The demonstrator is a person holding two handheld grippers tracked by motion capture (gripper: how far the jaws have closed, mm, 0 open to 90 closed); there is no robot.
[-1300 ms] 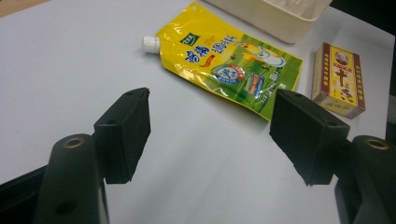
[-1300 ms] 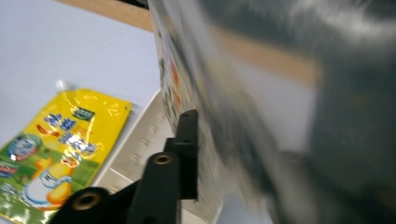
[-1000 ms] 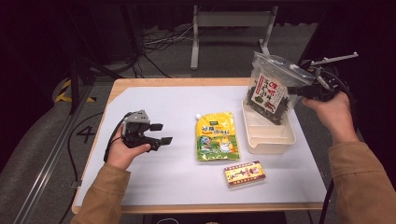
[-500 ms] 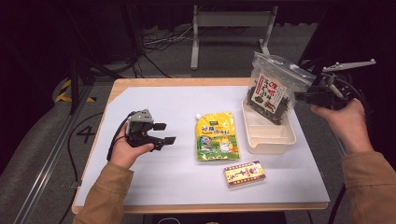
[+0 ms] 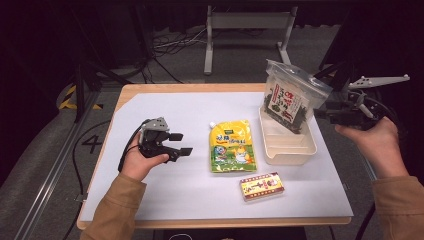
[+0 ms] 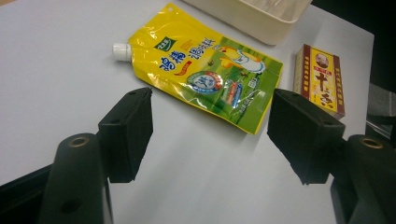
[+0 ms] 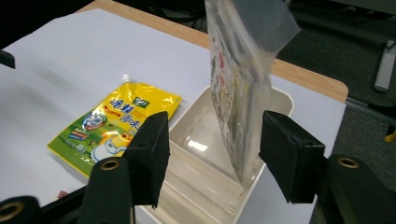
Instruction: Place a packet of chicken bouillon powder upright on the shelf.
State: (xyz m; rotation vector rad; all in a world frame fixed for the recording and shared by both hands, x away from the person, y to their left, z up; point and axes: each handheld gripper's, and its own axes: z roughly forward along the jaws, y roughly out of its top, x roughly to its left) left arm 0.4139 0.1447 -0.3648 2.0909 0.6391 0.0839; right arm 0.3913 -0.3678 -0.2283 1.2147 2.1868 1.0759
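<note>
A clear bag of dark dried seaweed (image 5: pixel 290 97) with a red-and-white label stands tilted in a cream plastic tray (image 5: pixel 287 150) at the table's right. My right gripper (image 5: pixel 324 114) is open just right of the bag and apart from it. In the right gripper view the bag (image 7: pixel 236 79) rises from the tray (image 7: pixel 196 140) beyond the open right gripper (image 7: pixel 217 140). My left gripper (image 5: pixel 176 143) is open and empty above the white table, left of a yellow spouted pouch (image 5: pixel 231 145). The left gripper view has that pouch (image 6: pixel 205 74) ahead of the open left gripper (image 6: pixel 215 123).
A small red-and-yellow box (image 5: pixel 261 186) lies near the front edge, right of the pouch, and appears as the box (image 6: pixel 321 79) in the left gripper view. The tray's corner (image 6: pixel 252 16) is behind it. A metal stand (image 5: pixel 247 30) stands beyond the table.
My right gripper has let go of the bag's upper corner and drawn back to the right. The bag stays leaning in the tray. The left gripper has barely moved.
</note>
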